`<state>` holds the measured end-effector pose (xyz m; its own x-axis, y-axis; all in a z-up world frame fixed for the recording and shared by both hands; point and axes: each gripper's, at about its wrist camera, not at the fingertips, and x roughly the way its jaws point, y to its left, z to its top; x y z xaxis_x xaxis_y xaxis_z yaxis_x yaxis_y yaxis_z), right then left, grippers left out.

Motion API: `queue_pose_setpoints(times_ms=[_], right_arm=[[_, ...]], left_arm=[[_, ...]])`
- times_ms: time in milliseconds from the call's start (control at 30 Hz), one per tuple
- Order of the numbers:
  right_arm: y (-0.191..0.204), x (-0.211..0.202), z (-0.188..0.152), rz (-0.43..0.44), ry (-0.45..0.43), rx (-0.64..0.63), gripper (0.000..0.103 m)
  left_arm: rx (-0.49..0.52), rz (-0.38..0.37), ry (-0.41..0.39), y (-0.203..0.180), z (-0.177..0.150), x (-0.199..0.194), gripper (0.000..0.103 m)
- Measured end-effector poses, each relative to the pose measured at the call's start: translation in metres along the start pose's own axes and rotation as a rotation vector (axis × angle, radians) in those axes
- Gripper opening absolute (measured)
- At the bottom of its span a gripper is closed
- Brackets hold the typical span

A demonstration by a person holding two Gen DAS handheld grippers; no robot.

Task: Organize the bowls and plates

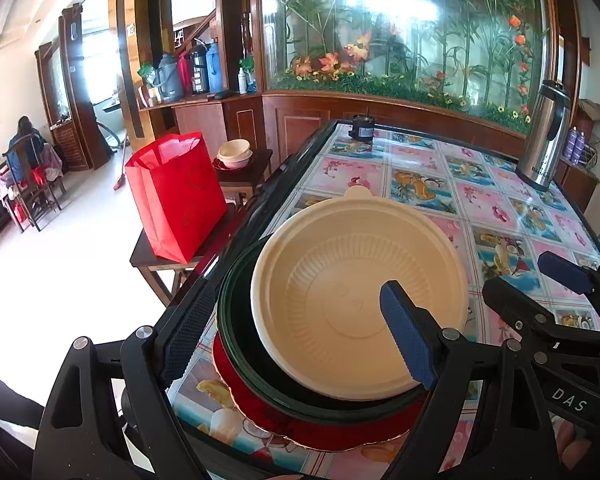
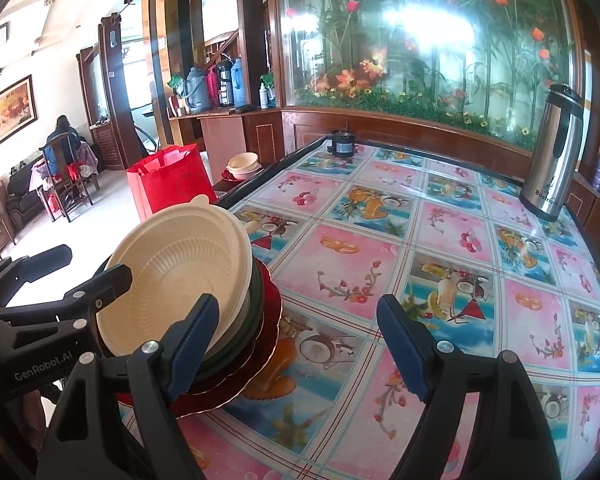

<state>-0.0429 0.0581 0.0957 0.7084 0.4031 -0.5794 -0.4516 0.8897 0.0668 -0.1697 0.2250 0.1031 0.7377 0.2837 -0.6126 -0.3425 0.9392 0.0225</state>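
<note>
While the long surface (image 2: pixel 380 248) with its fruit-and-flower patterned cloth is taking up most of both views, a stack of tableware is sitting at its near left corner, close to the dark edge. Next in size, a red bag (image 1: pixel 176 196) is standing on a dark side table just off that edge, and a steel flask (image 2: pixel 556 156) is standing upright at the far right of the surface. The stack itself is resting on a red plate (image 1: pixel 320 428) with a scalloped rim, which is carrying a dark green bowl (image 1: pixel 240 320), and a cream bowl (image 1: pixel 360 296) is lying tilted inside that, its ribbed inside facing up. The left hand-held gripper (image 1: pixel 296 328) is hanging over the stack with its jaws spread wide to either side of the bowls, gripping nothing (whether a finger is brushing a rim is not clear). The right hand-held gripper (image 2: pixel 300 344) is hovering just right of the stack, also wide open and empty, its left finger in front of the cream bowl and its right finger over bare cloth. A second, smaller pile of cream bowls (image 1: pixel 235 153) is sitting on a further side table.
</note>
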Motion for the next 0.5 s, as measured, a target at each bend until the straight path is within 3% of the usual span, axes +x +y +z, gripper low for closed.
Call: queue_pose_setpoints(times_ms=[500], right_arm=[[0.0061, 0.0045, -0.0009, 0.003, 0.017, -0.020, 0.081]], left_arm=[[-0.008, -0.004, -0.008, 0.0049, 0.0007, -0.0036, 0.086]])
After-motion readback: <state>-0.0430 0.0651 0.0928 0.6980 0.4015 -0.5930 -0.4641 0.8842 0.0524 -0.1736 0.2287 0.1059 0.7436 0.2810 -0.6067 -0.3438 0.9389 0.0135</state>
